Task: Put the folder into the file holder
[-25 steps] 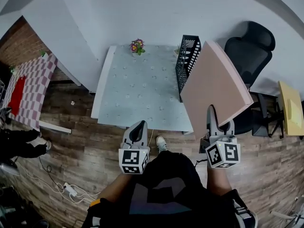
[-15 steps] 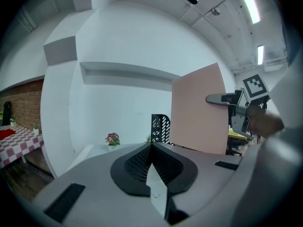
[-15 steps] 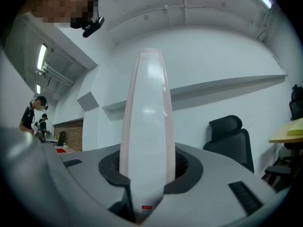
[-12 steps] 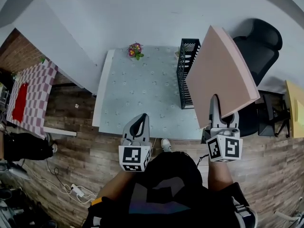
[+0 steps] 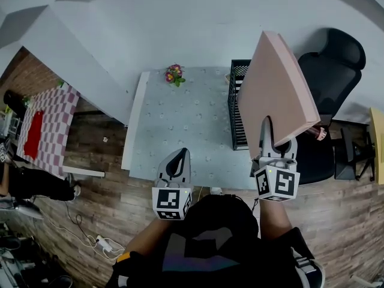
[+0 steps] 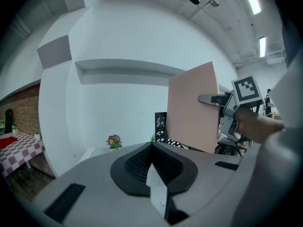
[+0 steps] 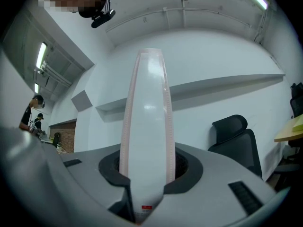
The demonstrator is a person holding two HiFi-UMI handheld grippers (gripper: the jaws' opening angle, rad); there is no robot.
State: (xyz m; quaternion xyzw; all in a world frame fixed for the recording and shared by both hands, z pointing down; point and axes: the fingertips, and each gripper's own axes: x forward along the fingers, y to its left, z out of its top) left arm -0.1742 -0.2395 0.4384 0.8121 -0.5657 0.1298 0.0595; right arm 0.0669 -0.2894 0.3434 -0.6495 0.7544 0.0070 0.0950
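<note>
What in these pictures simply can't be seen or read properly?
Head view: the folder, clamped in the right gripper, covers the right side of the file holder.
Left gripper view: the folder hides most of the file holder.
Right gripper view: the red label low on the folder is too small to read.

Your left gripper (image 5: 178,156) is held out in front of your torso, jaws pressed together with nothing between them. Your right gripper (image 5: 276,145), well apart to its right, grips the folder (image 5: 273,92) by its lower edge.
</note>
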